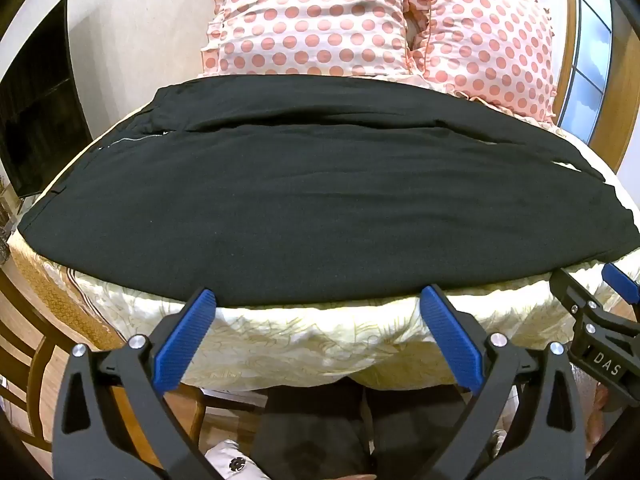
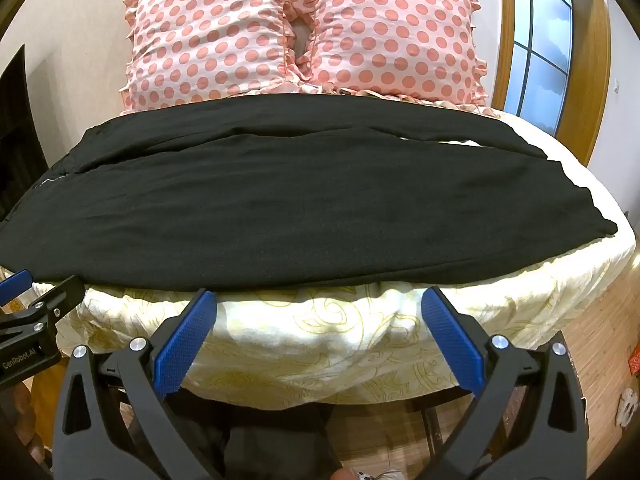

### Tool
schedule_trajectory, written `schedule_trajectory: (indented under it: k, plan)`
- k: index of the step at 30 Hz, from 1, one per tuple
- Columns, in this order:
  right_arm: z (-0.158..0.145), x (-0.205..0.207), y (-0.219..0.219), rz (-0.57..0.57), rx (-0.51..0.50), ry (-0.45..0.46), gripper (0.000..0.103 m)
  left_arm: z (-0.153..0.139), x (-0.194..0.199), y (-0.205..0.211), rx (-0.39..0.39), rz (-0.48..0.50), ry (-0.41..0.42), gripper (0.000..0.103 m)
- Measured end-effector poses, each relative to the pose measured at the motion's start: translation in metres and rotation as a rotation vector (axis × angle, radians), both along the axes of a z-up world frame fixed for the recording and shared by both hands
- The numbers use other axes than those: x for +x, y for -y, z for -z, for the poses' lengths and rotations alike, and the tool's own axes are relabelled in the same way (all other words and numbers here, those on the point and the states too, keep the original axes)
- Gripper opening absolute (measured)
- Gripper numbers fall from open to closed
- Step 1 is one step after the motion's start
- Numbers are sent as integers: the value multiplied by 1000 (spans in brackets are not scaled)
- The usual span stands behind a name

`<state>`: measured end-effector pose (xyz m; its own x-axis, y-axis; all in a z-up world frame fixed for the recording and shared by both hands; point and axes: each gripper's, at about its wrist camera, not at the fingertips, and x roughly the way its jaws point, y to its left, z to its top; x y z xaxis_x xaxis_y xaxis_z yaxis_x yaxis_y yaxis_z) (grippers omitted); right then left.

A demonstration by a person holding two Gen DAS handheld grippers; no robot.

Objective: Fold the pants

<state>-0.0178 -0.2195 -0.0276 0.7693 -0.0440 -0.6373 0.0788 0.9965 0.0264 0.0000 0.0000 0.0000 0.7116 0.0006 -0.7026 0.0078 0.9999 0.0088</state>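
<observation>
Pants (image 1: pixel 320 200) lie flat across the bed (image 1: pixel 300 340), legs side by side, apparently unfolded. Left gripper (image 1: pixel 318 304) and right gripper (image 2: pixel 319 304) hover at the near hem, jaws spread, holding nothing.

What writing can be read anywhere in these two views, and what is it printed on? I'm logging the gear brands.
"DAS": white letters on the black body of the right gripper, seen at the right edge of the left wrist view; the word may run on out of sight.
"GenRobot.AI": white letters on the black body of the left gripper, at the left edge of the right wrist view.
No writing shows on the black pants, the dotted pillows or the bedspread.
</observation>
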Motion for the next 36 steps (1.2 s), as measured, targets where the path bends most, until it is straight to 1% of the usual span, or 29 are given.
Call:
schedule_trajectory:
  k: [36]
  plan:
    - [0,0,0,0,0,3,102,0,0,0,1,0,3,101]
